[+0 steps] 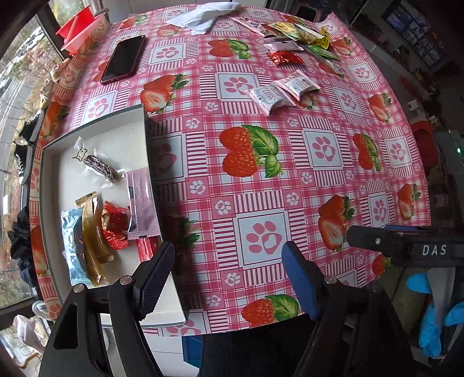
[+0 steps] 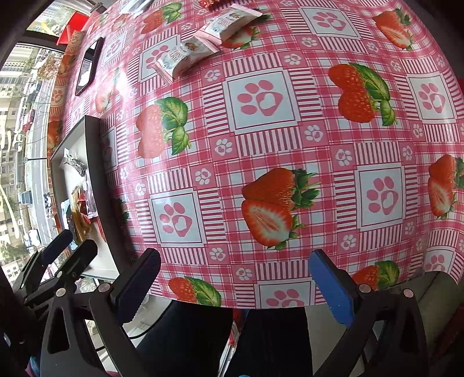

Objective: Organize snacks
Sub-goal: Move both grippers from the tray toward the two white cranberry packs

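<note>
A white tray with a grey rim sits at the table's left edge. It holds several snacks: a dark sausage in clear wrap, a pink packet, a red candy, an amber bar and a blue packet. My left gripper is open and empty over the cloth, just right of the tray. My right gripper stands wide open and empty above the table's near edge. Two white-and-pink packets lie mid-table. A pile of mixed snacks lies at the far right.
The table wears a pink strawberry-and-paw cloth. A dark phone, a white cloth and a red container lie at the far left. A blue-gloved hand shows at the lower right. Windows run along the left.
</note>
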`<state>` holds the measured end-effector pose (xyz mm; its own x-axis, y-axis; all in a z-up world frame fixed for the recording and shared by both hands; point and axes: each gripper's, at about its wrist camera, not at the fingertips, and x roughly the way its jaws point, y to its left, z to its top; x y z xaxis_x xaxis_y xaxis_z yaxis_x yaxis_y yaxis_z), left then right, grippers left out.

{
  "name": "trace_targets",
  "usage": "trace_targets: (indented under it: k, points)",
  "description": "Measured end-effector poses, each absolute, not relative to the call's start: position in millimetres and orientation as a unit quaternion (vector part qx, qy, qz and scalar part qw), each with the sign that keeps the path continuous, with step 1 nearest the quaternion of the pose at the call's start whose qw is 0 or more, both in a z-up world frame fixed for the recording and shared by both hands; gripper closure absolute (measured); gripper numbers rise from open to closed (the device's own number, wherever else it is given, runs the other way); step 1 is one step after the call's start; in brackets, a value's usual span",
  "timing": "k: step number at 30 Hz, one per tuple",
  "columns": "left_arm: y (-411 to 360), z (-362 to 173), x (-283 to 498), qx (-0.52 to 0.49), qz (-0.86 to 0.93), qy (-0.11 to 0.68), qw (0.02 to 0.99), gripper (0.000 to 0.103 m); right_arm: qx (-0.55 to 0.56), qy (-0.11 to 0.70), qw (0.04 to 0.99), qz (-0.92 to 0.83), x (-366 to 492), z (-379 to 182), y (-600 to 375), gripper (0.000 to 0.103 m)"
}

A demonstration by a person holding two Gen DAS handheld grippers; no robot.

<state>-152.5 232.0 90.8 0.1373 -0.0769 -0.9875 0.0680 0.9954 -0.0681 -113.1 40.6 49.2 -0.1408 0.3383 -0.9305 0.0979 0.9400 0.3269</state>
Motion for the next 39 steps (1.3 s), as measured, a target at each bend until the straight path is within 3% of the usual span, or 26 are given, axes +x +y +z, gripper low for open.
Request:
trace_targets:
  k: [5,23,39]
  points:
    - [218.9,74.2,-141.5,0.048,-0.069,0.659,0.748,0.023,0.166,0.739,0.647,0.08,-109.4,41.1,25.3,0.0]
    - [172.5,86.2,-143.4,0.017,-0.072,0.658,0.749,0.023,0.162,0.778,0.606,0.047,-113.6,27.7,-54.5,0.0]
    - [247.3,68.9,-101.3,-0.001,-0.028,0.664,0.748,0.022,0.183,0.766,0.616,0.031,-31.0,13.3,-29.8,0.0]
